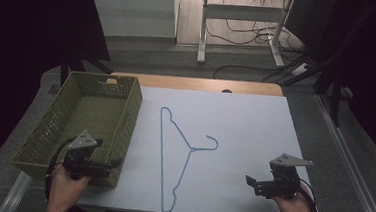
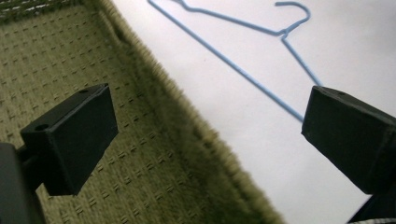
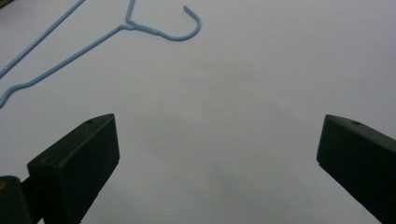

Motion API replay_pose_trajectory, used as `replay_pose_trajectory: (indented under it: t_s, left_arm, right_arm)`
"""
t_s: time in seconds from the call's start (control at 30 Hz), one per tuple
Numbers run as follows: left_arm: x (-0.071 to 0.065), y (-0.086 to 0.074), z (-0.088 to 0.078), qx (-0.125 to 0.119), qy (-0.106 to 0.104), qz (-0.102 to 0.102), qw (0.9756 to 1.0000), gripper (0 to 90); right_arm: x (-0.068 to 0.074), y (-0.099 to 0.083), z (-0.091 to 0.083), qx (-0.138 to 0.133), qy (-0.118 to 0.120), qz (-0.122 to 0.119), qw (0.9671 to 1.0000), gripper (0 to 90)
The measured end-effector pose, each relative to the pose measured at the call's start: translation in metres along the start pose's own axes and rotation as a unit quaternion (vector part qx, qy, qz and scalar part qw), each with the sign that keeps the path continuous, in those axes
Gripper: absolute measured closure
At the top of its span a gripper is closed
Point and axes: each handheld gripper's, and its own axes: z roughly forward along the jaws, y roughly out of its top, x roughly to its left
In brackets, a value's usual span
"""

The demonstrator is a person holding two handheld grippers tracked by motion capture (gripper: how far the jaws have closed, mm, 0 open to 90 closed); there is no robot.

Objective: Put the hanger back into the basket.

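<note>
A blue wire hanger (image 1: 175, 155) lies flat on the white tabletop (image 1: 255, 125), roughly midway between the left and right edges, its long straight bar running from far to near and its hook (image 1: 212, 143) turned toward the right edge. A woven olive basket (image 1: 124, 126) stands at the tabletop's left edge, reaching from the far-left corner down toward the near-left corner, and nothing is seen inside it. The left gripper (image 1: 114, 164) hangs over the basket's near right corner, jaws apart and holding nothing; in the left gripper view the basket's rim (image 2: 187, 121) runs between the two jaws, with the hanger (image 2: 243, 70) lying beyond on the white surface. The right gripper (image 1: 250, 182) hovers near the near-right corner of the tabletop, well apart from the hanger, its jaws also spread wide and empty; the right gripper view looks across bare white surface toward the hook (image 3: 180, 29). Judging by this layout, the work appears to be at its very start: the hanger has not been gripped or lifted, and the basket has received nothing. What seems left is the whole of it, namely reaching the hanger, closing on the wire, and carrying it, probably to the basket.
</note>
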Motion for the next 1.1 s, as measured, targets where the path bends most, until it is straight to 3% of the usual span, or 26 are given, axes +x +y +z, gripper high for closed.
replay_pose_trajectory:
  t_s: [0.4, 0.77, 1.1]
  left_arm:
    - [-0.022, 0.023, 0.002, -0.013, -0.027, 0.025, 0.9992, 3.3]
    - [-0.046, 0.045, 0.021, -0.008, -0.048, 0.064, 0.9967, 2.9]
    - [-0.063, 0.062, 0.044, -0.005, -0.075, 0.081, 0.9938, 2.3]
  right_arm:
    - [0.006, 0.022, 0.003, -0.005, 0.005, -0.016, 0.9999, 0.0]
    - [0.012, 0.042, 0.013, 0.002, 0.016, -0.019, 0.9997, 0.0]
    - [0.016, 0.06, 0.026, 0.008, 0.011, -0.029, 0.9995, 0.0]
